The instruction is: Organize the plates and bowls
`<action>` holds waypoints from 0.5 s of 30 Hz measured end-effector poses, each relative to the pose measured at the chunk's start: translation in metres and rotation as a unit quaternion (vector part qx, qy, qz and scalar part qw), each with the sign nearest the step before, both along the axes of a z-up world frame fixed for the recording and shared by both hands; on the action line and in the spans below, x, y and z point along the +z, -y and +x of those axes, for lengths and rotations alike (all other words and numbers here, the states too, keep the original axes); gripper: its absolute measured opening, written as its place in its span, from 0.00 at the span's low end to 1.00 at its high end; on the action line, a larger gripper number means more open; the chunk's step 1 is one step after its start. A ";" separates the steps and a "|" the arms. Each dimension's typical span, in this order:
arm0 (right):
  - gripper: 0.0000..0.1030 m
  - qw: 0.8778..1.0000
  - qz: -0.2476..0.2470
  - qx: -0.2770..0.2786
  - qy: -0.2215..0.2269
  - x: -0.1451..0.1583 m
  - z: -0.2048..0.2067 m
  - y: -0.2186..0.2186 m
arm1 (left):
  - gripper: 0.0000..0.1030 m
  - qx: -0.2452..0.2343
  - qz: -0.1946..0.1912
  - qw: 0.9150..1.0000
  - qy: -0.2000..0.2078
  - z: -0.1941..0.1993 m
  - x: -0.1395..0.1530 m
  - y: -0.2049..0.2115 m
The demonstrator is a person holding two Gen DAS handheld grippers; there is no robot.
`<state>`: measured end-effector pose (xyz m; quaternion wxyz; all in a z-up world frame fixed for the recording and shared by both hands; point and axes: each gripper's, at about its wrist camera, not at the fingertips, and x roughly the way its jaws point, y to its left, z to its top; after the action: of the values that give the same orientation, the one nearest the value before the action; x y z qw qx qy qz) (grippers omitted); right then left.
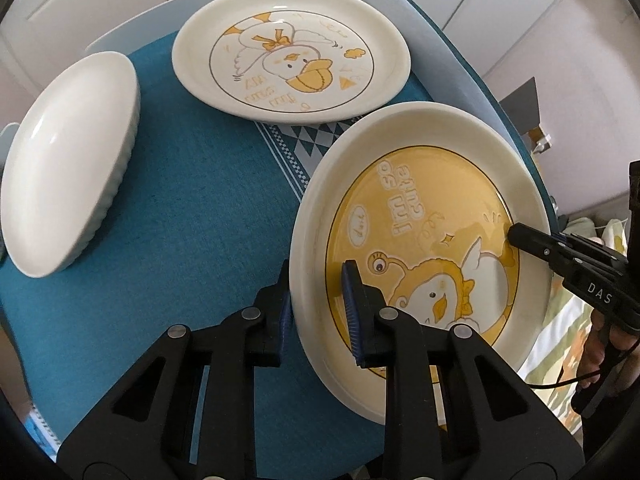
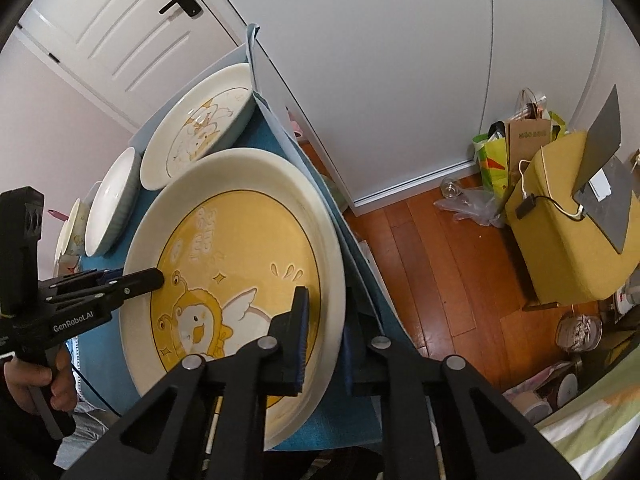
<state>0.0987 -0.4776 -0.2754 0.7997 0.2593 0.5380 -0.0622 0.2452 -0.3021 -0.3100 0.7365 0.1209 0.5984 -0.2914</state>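
Left wrist: left gripper pinches the yellow plate's near rim, above the cloth; uneven lifting may tip it onto the duck plate

Right wrist: right gripper clamps the opposite rim; slipping risks a drop

1. The left gripper is showing matte black linkage arms, silver round pivot pins and ribbed blue pads on its fingers.
2. The right gripper is looking identical.
3. White "GenRobot.AI" lettering is showing; bare-skinned hand is gripping the handle.
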 end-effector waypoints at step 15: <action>0.14 0.999 -0.021 0.034 0.005 0.032 0.007 -0.021 | 0.20 0.031 -0.013 0.999 0.022 -0.009 0.040 -0.033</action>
<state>0.1053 -0.4570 -0.2437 0.8093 0.2244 0.5410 -0.0444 0.2366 -0.2687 -0.2696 0.7599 0.0995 0.5815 -0.2730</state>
